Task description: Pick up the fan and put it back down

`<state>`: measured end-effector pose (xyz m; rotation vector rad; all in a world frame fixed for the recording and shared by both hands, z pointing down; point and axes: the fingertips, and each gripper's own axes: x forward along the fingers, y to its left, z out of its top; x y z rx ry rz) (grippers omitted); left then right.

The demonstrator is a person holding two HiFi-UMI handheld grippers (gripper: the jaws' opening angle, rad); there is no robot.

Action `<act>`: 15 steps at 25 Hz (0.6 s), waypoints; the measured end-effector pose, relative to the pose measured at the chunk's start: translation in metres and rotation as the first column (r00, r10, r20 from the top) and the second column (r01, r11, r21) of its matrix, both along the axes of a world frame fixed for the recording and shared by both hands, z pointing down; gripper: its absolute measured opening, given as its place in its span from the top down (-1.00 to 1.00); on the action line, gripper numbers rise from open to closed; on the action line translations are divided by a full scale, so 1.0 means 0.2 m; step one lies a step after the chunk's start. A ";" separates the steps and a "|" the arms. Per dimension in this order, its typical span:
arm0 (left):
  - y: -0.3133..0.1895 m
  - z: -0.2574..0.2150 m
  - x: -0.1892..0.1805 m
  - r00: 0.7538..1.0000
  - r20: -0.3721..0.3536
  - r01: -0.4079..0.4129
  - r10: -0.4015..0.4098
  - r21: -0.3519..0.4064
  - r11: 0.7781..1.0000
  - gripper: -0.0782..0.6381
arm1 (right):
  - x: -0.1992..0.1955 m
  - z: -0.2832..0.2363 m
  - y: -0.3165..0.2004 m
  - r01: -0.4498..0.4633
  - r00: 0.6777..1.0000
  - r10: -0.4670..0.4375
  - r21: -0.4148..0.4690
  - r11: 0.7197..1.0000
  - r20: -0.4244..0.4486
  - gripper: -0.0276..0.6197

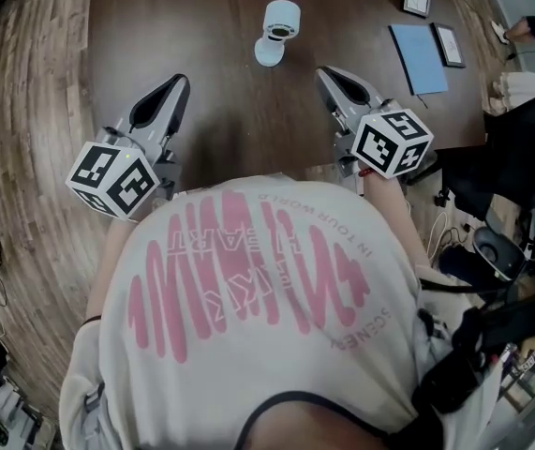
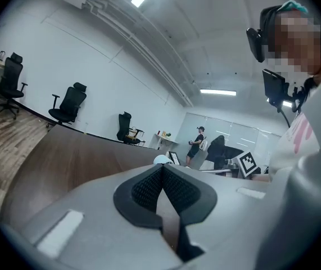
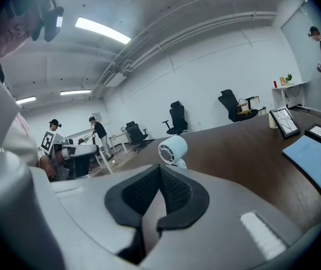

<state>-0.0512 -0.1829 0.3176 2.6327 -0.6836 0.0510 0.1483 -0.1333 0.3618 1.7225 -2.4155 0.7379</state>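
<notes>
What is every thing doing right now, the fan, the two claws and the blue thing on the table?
Fan: standing on its base on the table, nothing touching it; spinning or not, cannot tell.
Left claw: shut, holding nothing.
Right claw: shut, holding nothing.
Blue pad: lying flat on the table.

Walls (image 2: 48,66): were plain white.
Floor (image 1: 23,82): was grey-brown wood plank.
Table (image 1: 201,26): was long and dark brown.
Chairs (image 2: 70,103): black office chairs stood by the wall.
Strip lights (image 3: 101,31): glowed on the ceiling.
</notes>
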 end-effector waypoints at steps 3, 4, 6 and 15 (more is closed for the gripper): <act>0.00 0.01 0.02 0.999 0.004 0.042 -0.042 0.002 0.999 0.73 | 0.03 0.04 -0.05 0.039 0.999 -0.039 -0.006 0.999 0.016 0.89; 0.01 0.02 0.02 0.998 0.004 0.057 -0.057 0.002 0.998 0.73 | 0.03 0.05 -0.06 0.052 0.998 -0.052 -0.010 0.999 0.029 0.90; 0.02 0.03 0.03 0.996 0.003 0.086 -0.086 -0.002 0.996 0.73 | 0.04 0.08 -0.08 0.080 0.995 -0.078 -0.022 0.997 0.058 0.90; 0.11 0.07 0.05 0.978 0.023 0.206 -0.206 -0.018 0.978 0.73 | 0.05 0.19 -0.17 0.220 0.972 -0.218 -0.022 0.975 0.089 0.89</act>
